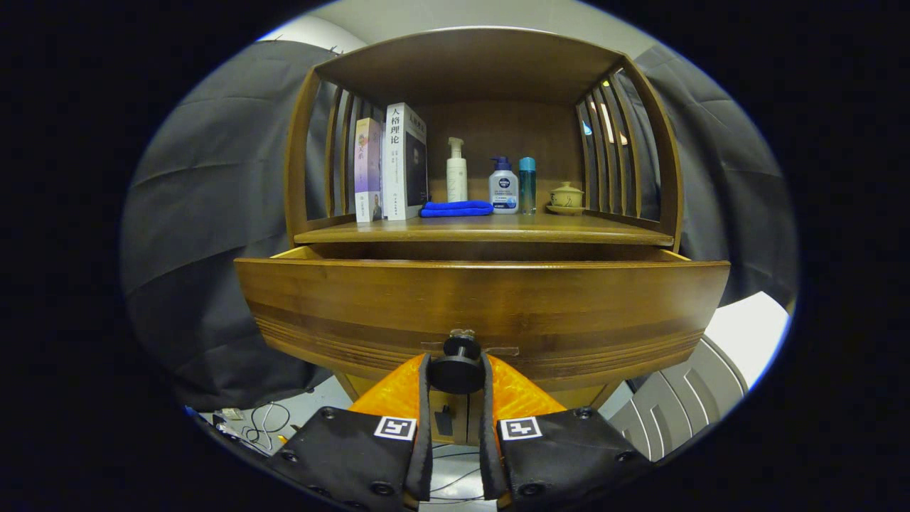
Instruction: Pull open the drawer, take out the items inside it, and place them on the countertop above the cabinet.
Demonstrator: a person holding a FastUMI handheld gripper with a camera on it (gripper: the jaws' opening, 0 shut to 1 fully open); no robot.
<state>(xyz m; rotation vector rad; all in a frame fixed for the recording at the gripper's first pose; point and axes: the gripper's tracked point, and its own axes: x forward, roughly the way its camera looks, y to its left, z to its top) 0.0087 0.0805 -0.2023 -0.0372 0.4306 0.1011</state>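
The gripper (456, 371) has its two fingers closed on the round dark knob (456, 368) of the brown wooden drawer (483, 313), one finger pressing each side of the knob, so the knob sits right between the fingertips. The drawer front stands directly ahead of the fingers and spreads well out to either side of them; it is pulled partly out from the wooden cabinet (302, 163), with a dark gap showing above its top edge and beneath the countertop (483, 229). What lies inside the drawer cannot be seen from here.

Beyond and above the fingers, on the countertop, from left to right: two upright books (389, 165) leaning together near the slatted left side; a folded blue cloth (456, 208) lying flat just beside them; a tall white pump bottle (456, 171) behind the cloth; a shorter white bottle with a blue cap (503, 186); a slim teal bottle (527, 185) touching or almost touching it; and a small lidded beige cup on a saucer (566, 198) near the slatted right side.
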